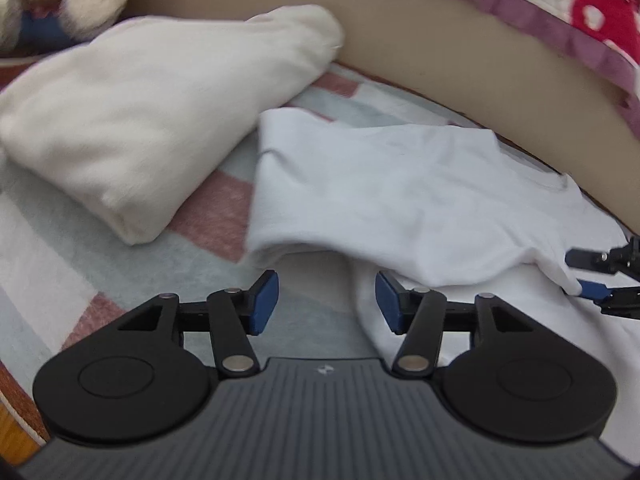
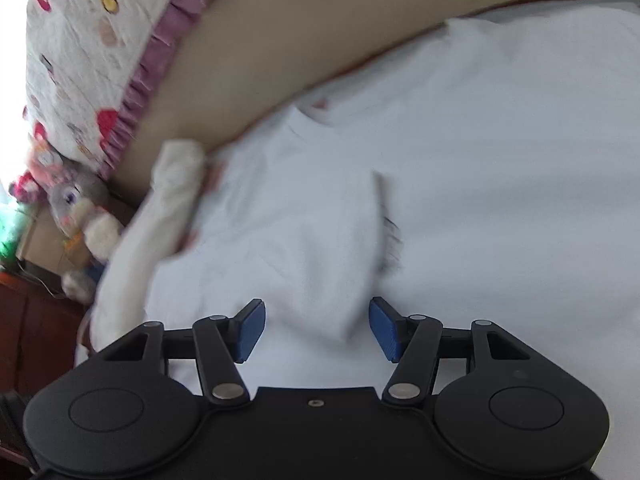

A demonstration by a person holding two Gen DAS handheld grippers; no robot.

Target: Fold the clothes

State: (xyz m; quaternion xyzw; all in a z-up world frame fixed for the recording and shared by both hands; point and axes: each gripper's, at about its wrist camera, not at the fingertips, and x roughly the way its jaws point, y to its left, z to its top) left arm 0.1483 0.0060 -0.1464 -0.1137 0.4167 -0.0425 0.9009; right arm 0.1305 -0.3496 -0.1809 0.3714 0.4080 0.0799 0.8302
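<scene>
- A bed (image 1: pixel 60 264) with a striped cover is carrying the laundry, headboard (image 1: pixel 440 48) behind.
- The white shirt (image 1: pixel 400 192) is lying partly folded just ahead of the left claw (image 1: pixel 327 304), which is gaping, released.
- The right claw (image 2: pixel 317 328) is spread too, straddling a sleeve fold (image 2: pixel 320 264), probably to pinch it.
- A cream folded garment (image 1: pixel 140 120) is resting ahead-left, seemingly set aside.

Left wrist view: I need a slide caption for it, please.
Open left gripper nears the white T-shirt on a striped blanket, folded cream garment beside it.

Folded garment (image 1: pixel 132 120) lies left of the shirt (image 1: pixel 400 184) on the blanket (image 1: pixel 48 264)
</scene>
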